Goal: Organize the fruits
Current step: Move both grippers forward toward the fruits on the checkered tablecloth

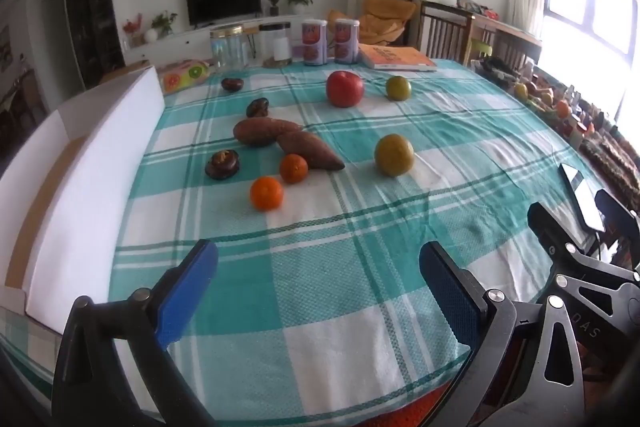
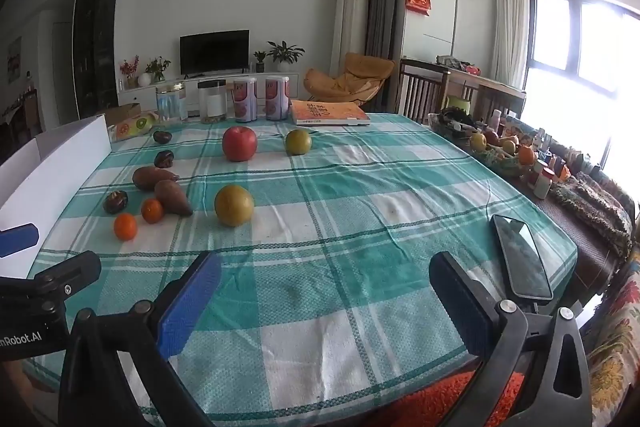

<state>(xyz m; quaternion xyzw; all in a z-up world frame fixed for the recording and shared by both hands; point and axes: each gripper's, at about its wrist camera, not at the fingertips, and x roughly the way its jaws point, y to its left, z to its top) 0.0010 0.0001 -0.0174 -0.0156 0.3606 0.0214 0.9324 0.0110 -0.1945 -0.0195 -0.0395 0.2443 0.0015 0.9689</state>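
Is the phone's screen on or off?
Off: the phone lies face up on the tablecloth, its screen dark with only reflections.

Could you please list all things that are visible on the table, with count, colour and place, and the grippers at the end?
Round red apple: 1, far middle.
Round yellow-green fruits: 2, middle and far right.
Small orange tangerines: 2, near left.
Brown sweet potatoes: 2, touching, left.
Dark brown mushrooms: 3, left.
White open cardboard box: 1, left edge.
Black phone: 1, right edge.
Orange book: 1, far edge.
Pink cans: 2, far edge.
Clear jars: 2, far edge.
Left gripper: blue fingers open, nothing between.
Right gripper: open, nothing between.
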